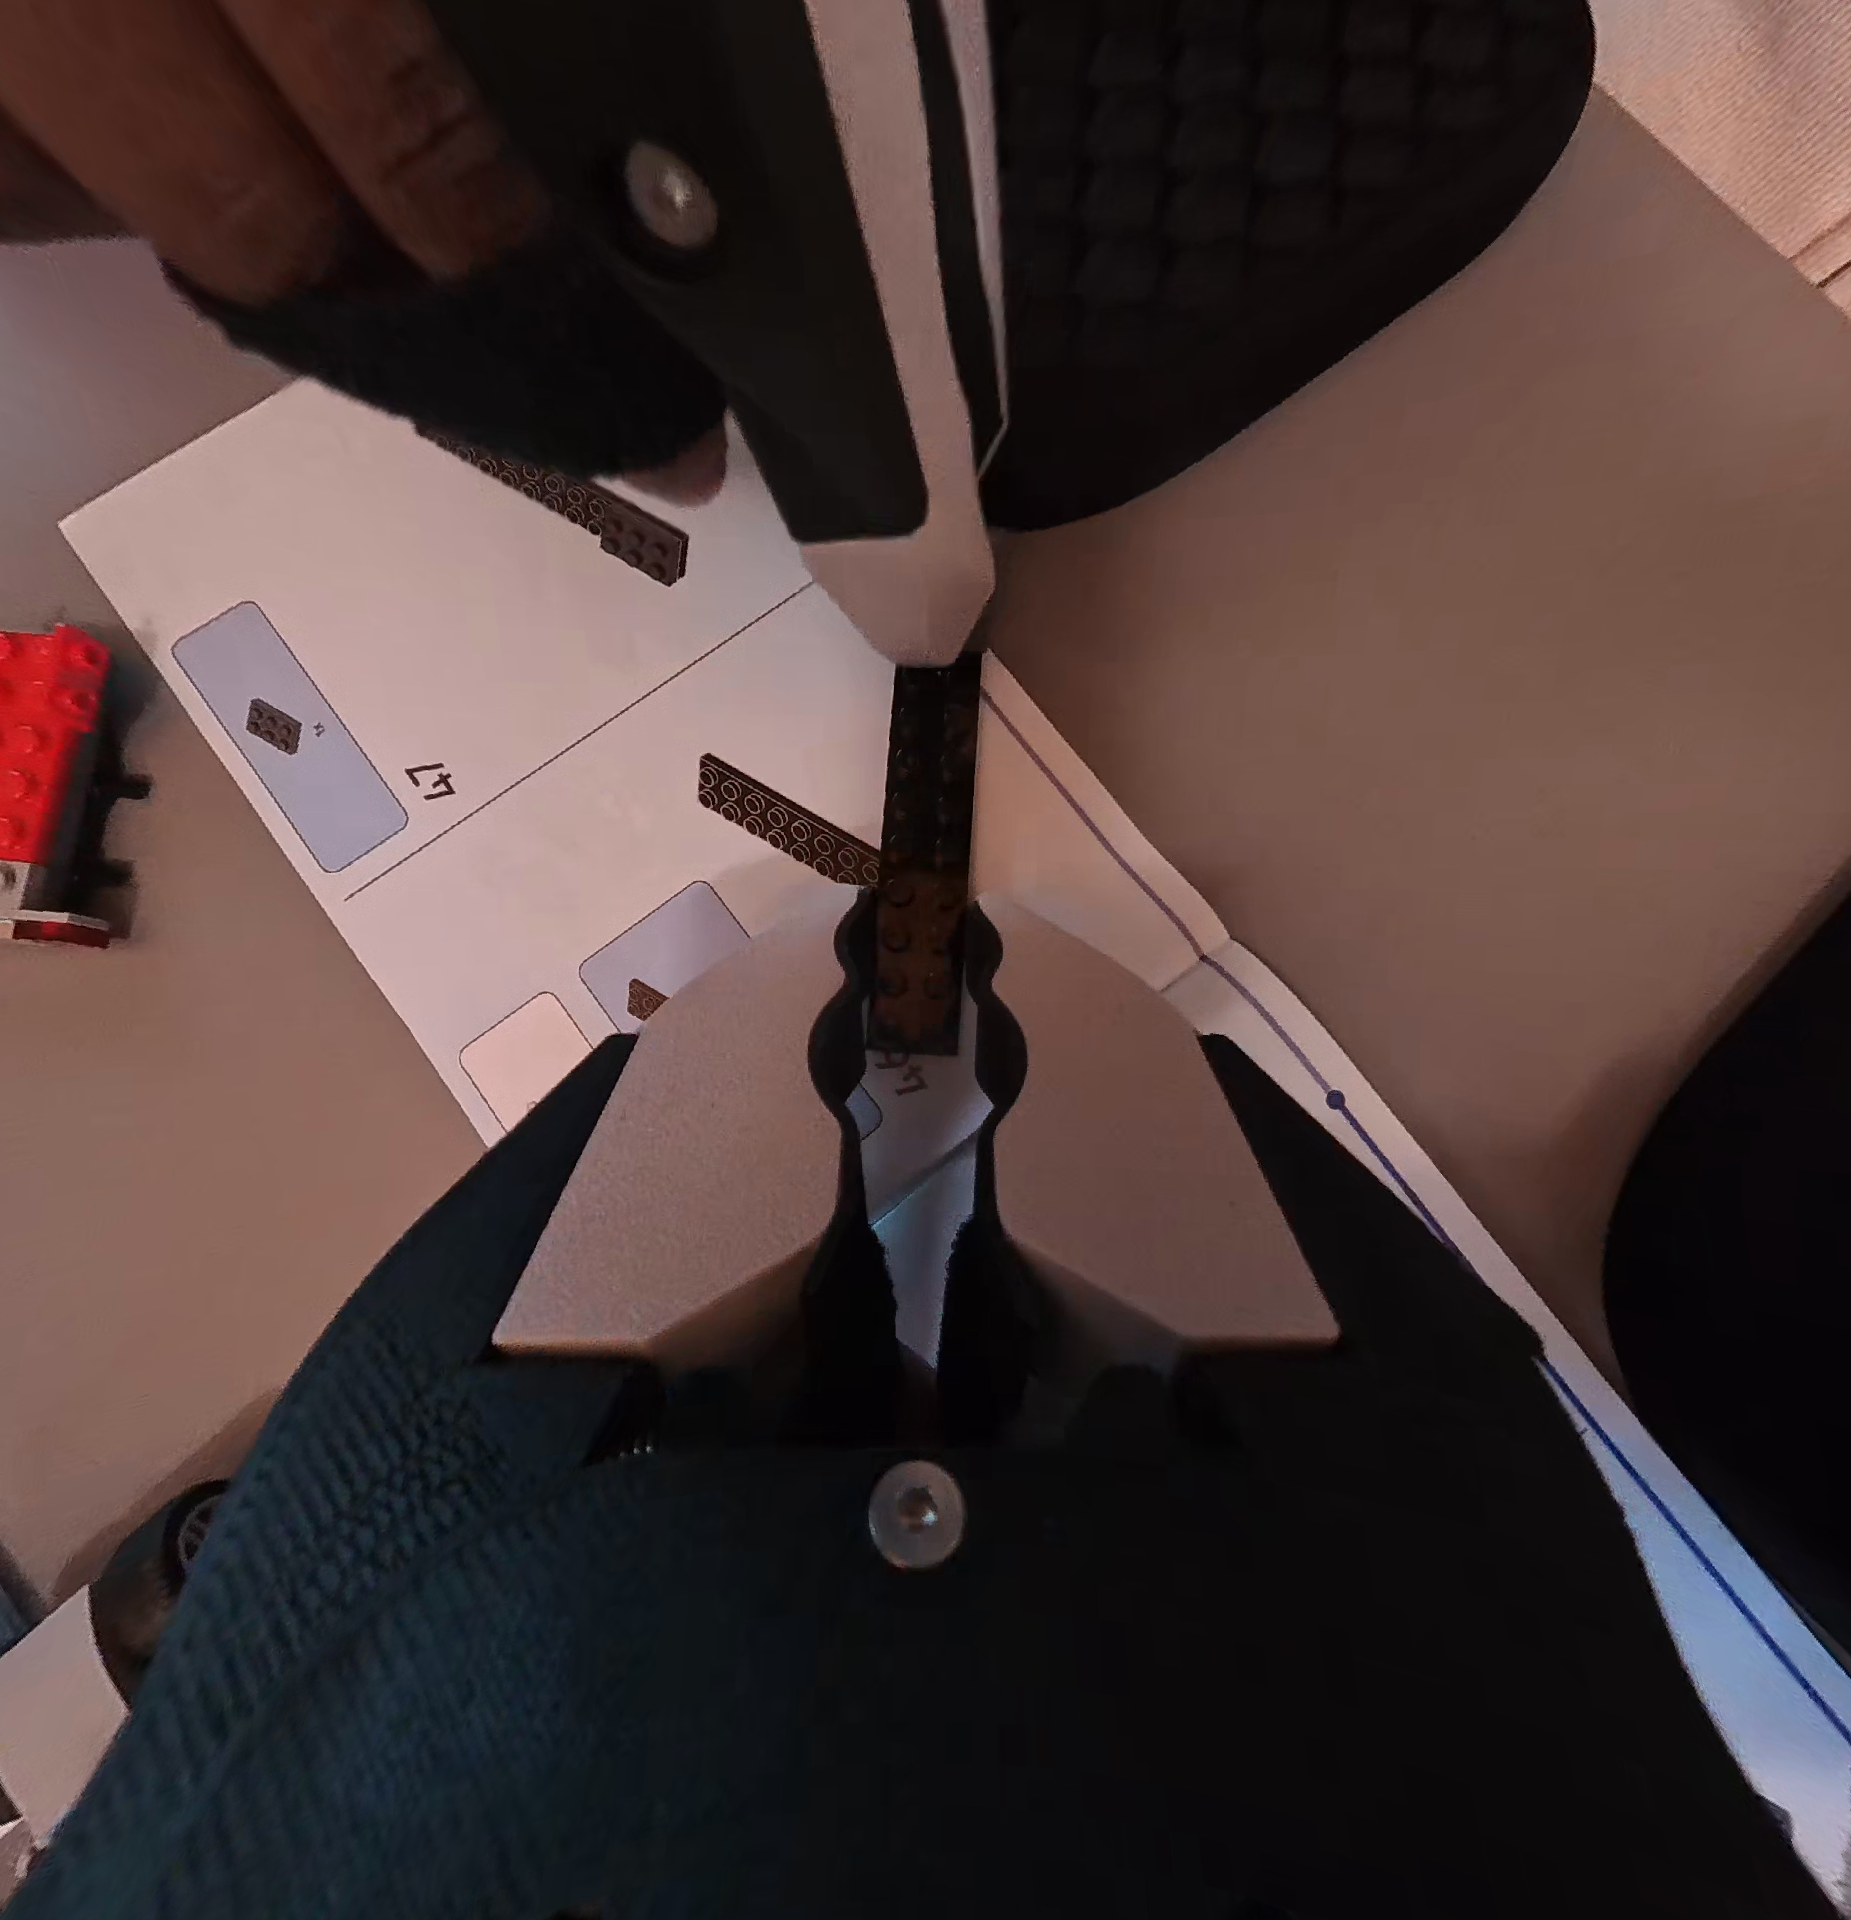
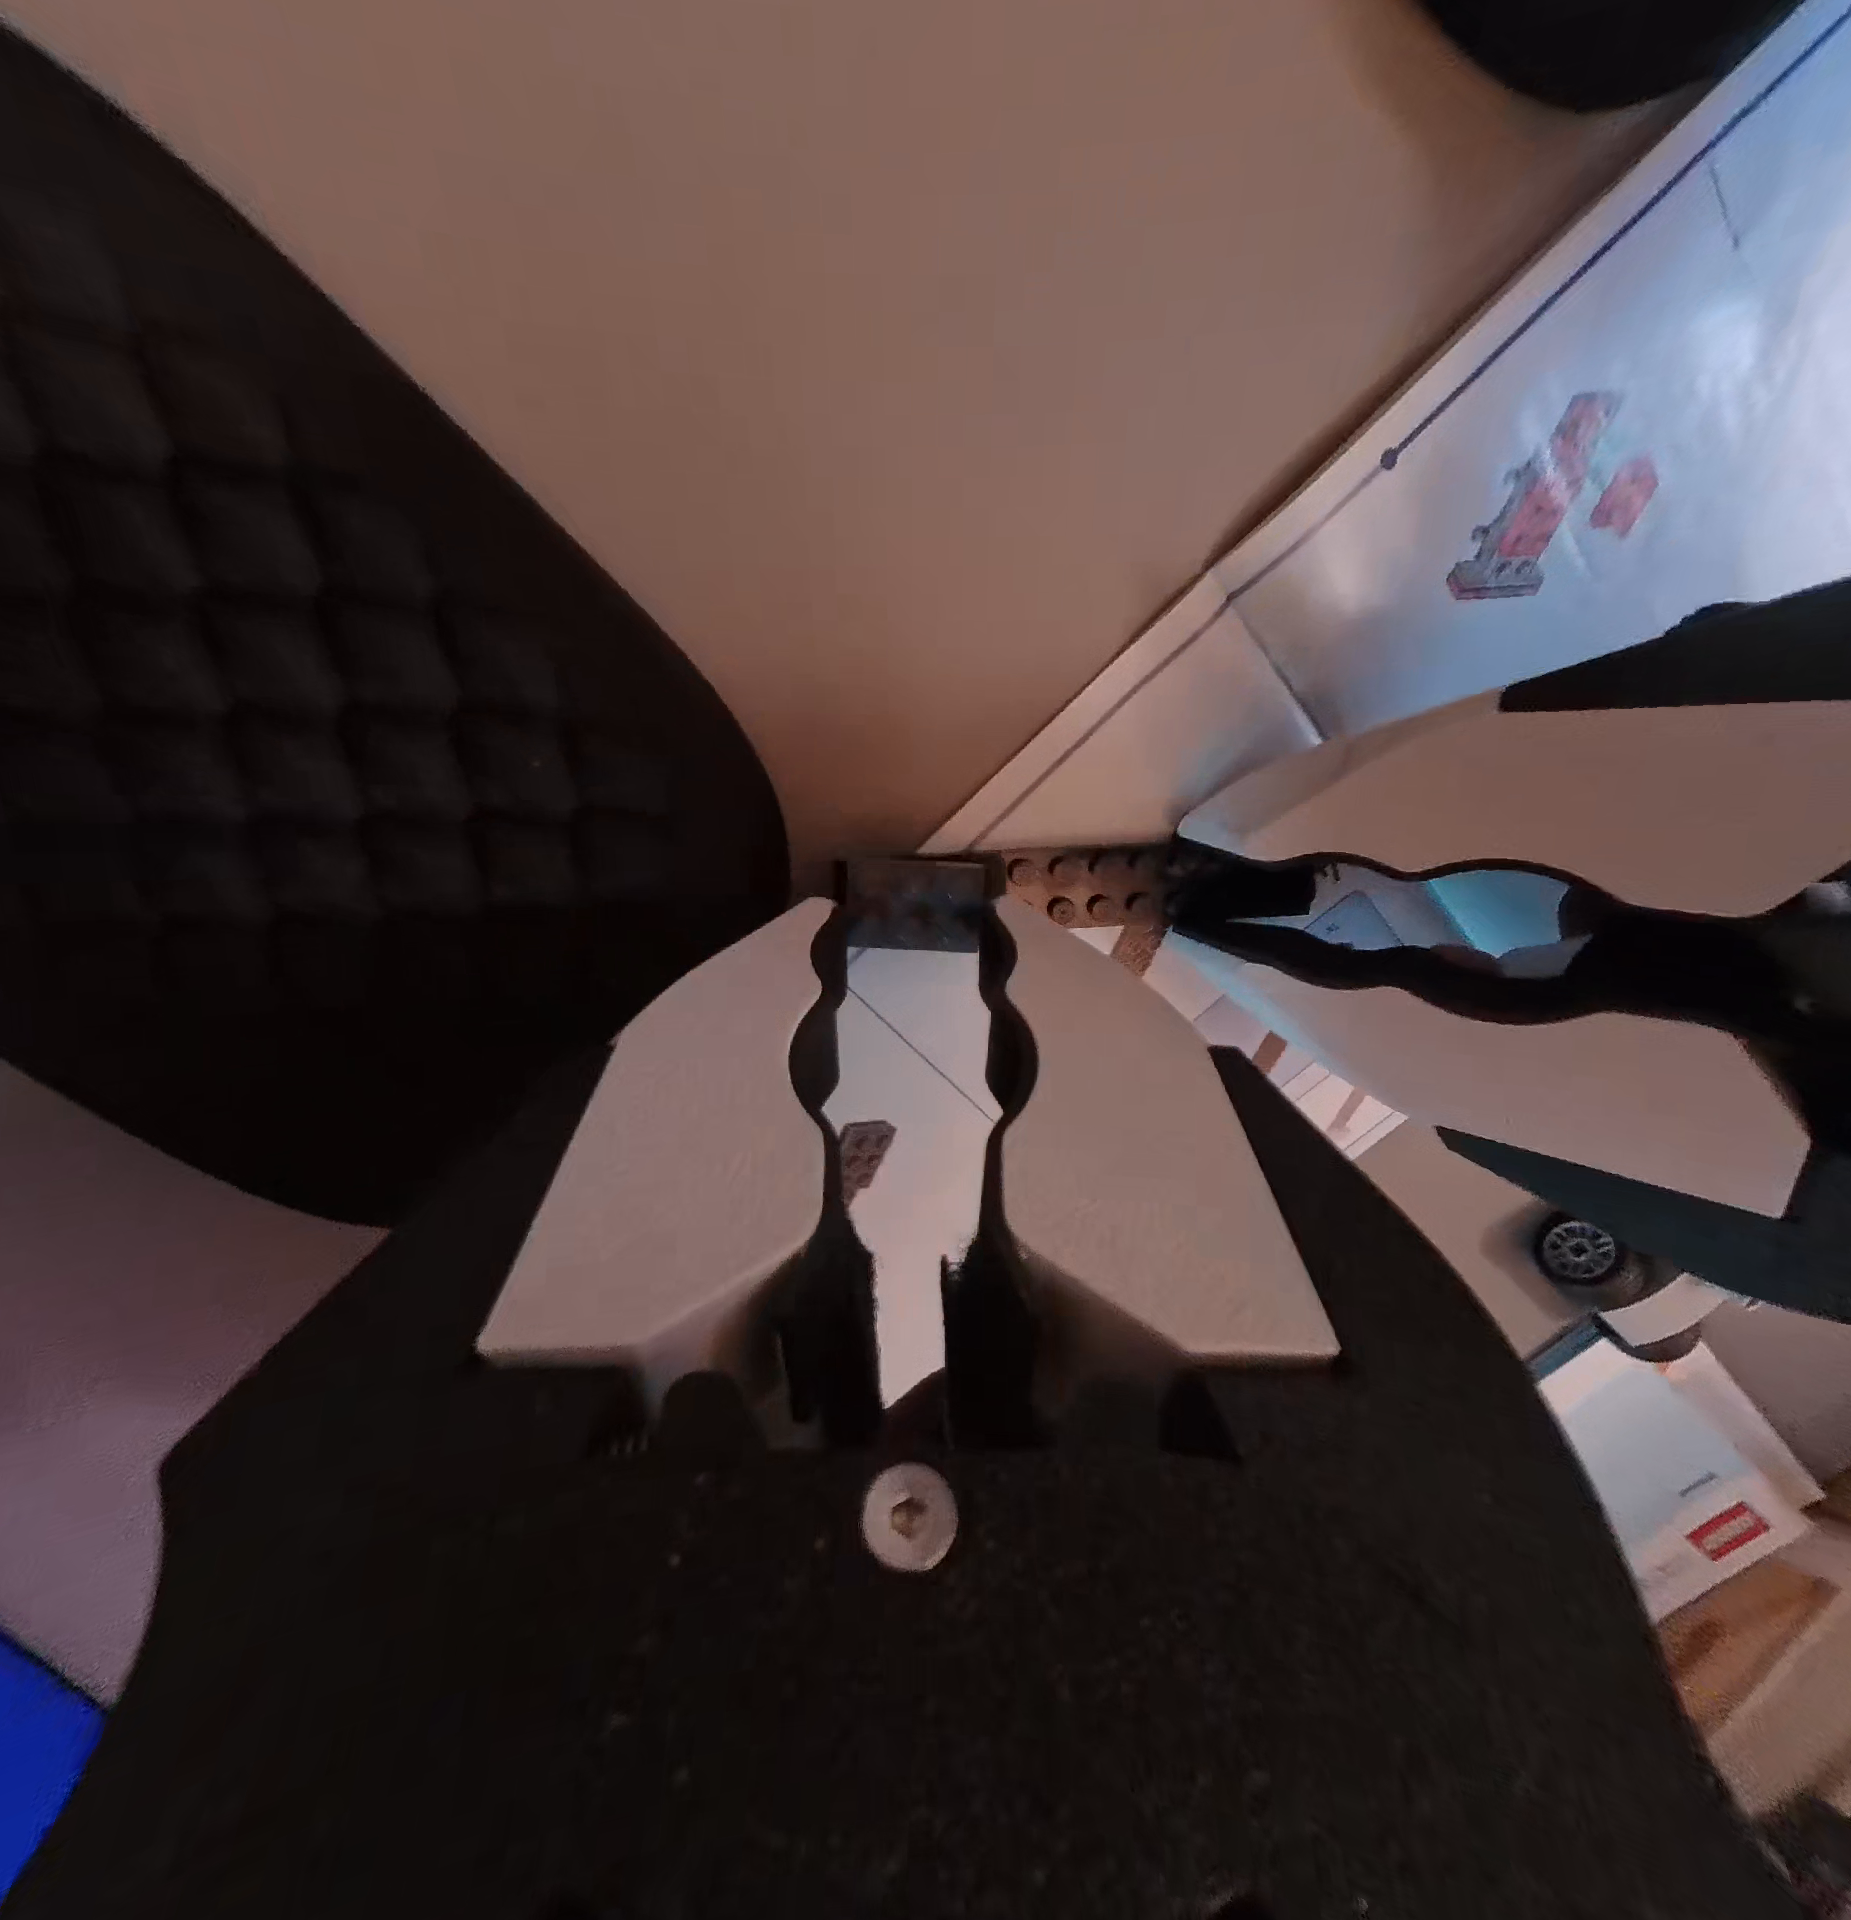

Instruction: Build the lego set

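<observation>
two grippers pinched one long dark plate from opposite ends, above the open booklet.

in the left wrist view, the left gripper [image 1: 919, 966] was pressed onto the near end of the long dark brown studded lego plate [image 1: 926, 821], whose long axis ran straight up the frame to the right gripper [image 1: 942, 649] at its far end. the right wrist view showed what that one hid: the right gripper [image 2: 910, 914] clamped a small dark grey plate [image 2: 913, 902] at that end, with the left gripper [image 2: 1175, 888] entering from mid-right. beyond lay the white instruction booklet [image 1: 547, 665] and, at the left edge, a red brick assembly [image 1: 27, 758].
</observation>
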Tool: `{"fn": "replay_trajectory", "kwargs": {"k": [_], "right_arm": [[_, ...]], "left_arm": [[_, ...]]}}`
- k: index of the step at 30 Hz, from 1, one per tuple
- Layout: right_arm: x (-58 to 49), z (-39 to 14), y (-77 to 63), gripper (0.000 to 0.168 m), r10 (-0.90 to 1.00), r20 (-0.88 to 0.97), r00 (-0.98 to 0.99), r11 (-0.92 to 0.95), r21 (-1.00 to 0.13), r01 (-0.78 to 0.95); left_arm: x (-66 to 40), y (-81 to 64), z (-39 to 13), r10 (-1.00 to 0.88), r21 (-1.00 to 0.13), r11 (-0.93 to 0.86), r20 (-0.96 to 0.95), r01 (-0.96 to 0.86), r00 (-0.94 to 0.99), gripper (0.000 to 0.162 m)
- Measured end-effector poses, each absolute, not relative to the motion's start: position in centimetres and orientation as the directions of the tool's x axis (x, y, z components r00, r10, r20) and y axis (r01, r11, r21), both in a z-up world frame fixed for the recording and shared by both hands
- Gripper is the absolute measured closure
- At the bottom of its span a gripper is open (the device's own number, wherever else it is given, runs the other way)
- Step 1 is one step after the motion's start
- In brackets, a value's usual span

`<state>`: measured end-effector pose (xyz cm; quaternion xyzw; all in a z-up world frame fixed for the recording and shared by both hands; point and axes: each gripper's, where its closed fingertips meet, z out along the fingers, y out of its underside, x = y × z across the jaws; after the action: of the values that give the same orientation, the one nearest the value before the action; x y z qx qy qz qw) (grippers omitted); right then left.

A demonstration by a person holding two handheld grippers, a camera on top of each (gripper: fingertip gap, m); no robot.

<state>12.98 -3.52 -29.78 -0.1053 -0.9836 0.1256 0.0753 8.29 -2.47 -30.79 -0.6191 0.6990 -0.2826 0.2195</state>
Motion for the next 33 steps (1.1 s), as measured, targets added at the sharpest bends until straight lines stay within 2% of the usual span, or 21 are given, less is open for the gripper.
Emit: {"fn": "replay_trajectory", "kwargs": {"k": [3,8,33], "right_arm": [[13.05,-30.28,-2.77,0.144,0.177,0.110,-0.978,0.964,-0.220,0.150],[13.27,-30.43,-3.00,0.144,0.121,0.080,-0.989,0.969,-0.226,0.100],[13.28,-30.45,-3.52,0.143,0.146,0.052,-0.988,0.963,-0.235,0.130]], "left_arm": [[8.29,-2.46,-30.78,-0.990,-0.672,0.074,0.039,-0.737,-0.135,0.146],[8.30,-2.47,-30.77,-0.990,-0.683,0.067,0.045,-0.727,-0.133,0.146],[8.28,-2.46,-30.77,-0.992,-0.708,0.031,0.067,-0.706,-0.111,0.146]]}}
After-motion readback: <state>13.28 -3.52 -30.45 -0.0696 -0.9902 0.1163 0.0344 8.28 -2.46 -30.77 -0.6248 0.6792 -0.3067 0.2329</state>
